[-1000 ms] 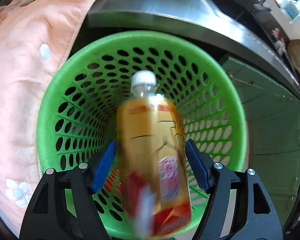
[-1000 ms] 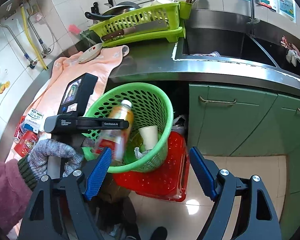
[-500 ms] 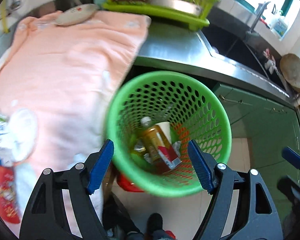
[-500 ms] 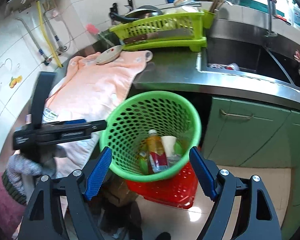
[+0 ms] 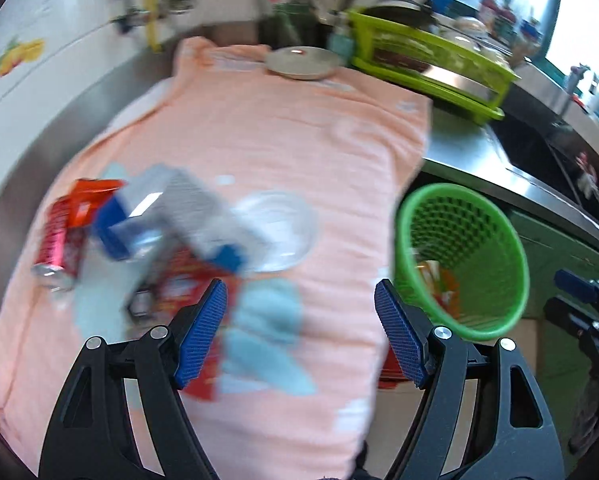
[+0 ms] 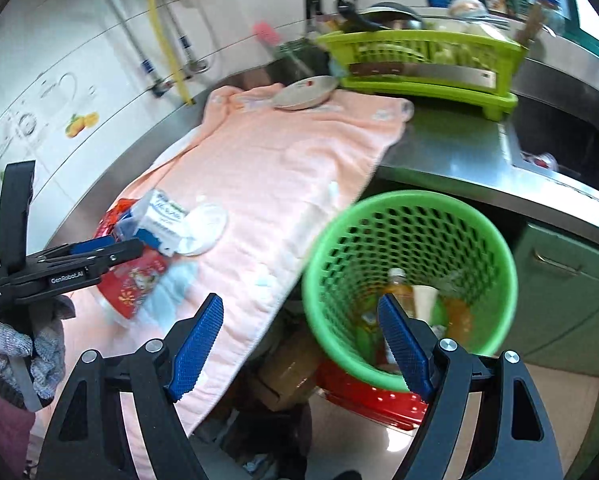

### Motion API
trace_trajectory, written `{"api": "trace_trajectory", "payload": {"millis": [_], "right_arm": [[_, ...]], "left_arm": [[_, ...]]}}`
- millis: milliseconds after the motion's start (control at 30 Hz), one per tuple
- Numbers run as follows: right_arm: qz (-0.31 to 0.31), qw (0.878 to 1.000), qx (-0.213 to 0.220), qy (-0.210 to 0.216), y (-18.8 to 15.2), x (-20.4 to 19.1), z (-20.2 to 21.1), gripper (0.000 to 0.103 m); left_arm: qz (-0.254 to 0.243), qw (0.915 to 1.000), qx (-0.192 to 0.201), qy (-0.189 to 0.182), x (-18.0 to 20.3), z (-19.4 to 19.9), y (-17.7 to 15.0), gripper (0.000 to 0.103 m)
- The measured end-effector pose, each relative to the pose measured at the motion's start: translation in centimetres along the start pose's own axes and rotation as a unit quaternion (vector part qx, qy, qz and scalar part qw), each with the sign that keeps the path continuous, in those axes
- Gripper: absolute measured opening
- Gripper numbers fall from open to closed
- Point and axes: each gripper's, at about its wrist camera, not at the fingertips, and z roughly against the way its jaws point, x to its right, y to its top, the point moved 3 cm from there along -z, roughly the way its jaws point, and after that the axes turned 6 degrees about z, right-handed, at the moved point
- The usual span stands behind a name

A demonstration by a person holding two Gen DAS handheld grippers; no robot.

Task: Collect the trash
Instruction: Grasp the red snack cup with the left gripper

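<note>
A green perforated basket (image 5: 459,256) (image 6: 409,280) stands below the counter edge, with a tea bottle (image 6: 395,292) and a paper cup (image 6: 423,300) inside. On the pink towel (image 5: 259,140) (image 6: 279,168) lie a blue-white carton (image 5: 171,216) (image 6: 159,220), a clear plastic lid (image 5: 279,228) (image 6: 203,224), a red can (image 5: 55,244) and red wrappers (image 5: 183,280) (image 6: 135,280). My left gripper (image 5: 301,334) is open and empty above the towel, right of the trash pile; it also shows in the right wrist view (image 6: 99,250). My right gripper (image 6: 299,344) is open and empty, near the basket.
A green dish rack (image 5: 427,64) (image 6: 419,60) and a metal plate (image 5: 303,62) (image 6: 303,92) sit at the back of the steel counter. A sink (image 5: 539,152) lies to the right. A red crate (image 6: 363,392) sits under the basket. Green cabinets (image 6: 567,280) are on the right.
The bottle left my left gripper and dropped into the basket. My left gripper then swung left from over the basket to over the towel and trash. My right gripper shifted left too.
</note>
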Motion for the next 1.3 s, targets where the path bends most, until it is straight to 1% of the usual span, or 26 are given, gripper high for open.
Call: {"api": "trace_trajectory", "payload": {"millis": [33,133,200,300,467,700,767,867,933,967,1100,1233,1300], "right_arm": [[0.003,1.0,0.0,0.005,0.2,-0.6,-0.2,0.077],[0.013,1.0,-0.002,0.015,0.8,-2.2,-1.0,0.077],[0.019,1.0,-0.003,0.023,1.3,-3.3,-1.6,0.077],[0.028,0.999,-0.004,0.029,1.8,-4.4,-2.2,0.077],[0.038,0.999,-0.008,0.036,2.4,-6.2,-3.4,0.077],[0.042,0.998,-0.01,0.038,3.0,-7.2,-4.3,0.077],[0.042,0.998,-0.012,0.038,3.2,-7.3,-4.6,0.077],[0.045,0.998,-0.017,0.038,3.4,-7.5,-5.2,0.077],[0.047,0.998,-0.022,0.04,3.5,-7.7,-5.7,0.077],[0.048,0.998,-0.024,0.042,3.5,-7.8,-5.8,0.077],[0.059,0.996,-0.032,0.052,4.2,-8.5,-6.8,0.077],[0.071,0.995,-0.037,0.066,5.3,-9.6,-7.7,0.077],[0.074,0.994,-0.039,0.075,5.9,-10.4,-8.4,0.077]], "left_arm": [[0.004,1.0,0.0,0.008,-1.5,0.2,-0.1,0.075],[0.011,0.9996,-0.007,0.024,-4.0,0.2,-0.5,0.075],[0.01,0.9992,-0.017,0.035,-5.2,-0.2,-0.7,0.075],[0.004,0.9986,-0.04,0.036,-6.4,-1.5,-1.0,0.075],[-0.013,0.9962,-0.076,0.04,-7.0,-3.7,-1.6,0.077],[-0.028,0.9937,-0.097,0.048,-7.6,-5.5,-1.4,0.077],[-0.035,0.9928,-0.105,0.045,-7.5,-5.9,-1.4,0.078],[-0.048,0.9914,-0.111,0.05,-7.1,-6.3,-1.6,0.078],[-0.051,0.9909,-0.117,0.044,-7.0,-6.6,-1.9,0.076],[-0.051,0.9907,-0.117,0.045,-7.1,-6.7,-2.0,0.072],[-0.046,0.9925,-0.107,0.037,-7.3,-6.3,-2.2,0.071],[-0.038,0.9951,-0.086,0.031,-7.8,-4.7,-2.4,0.07],[-0.025,0.9962,-0.077,0.033,-8.3,-3.8,-2.4,0.07]]}}
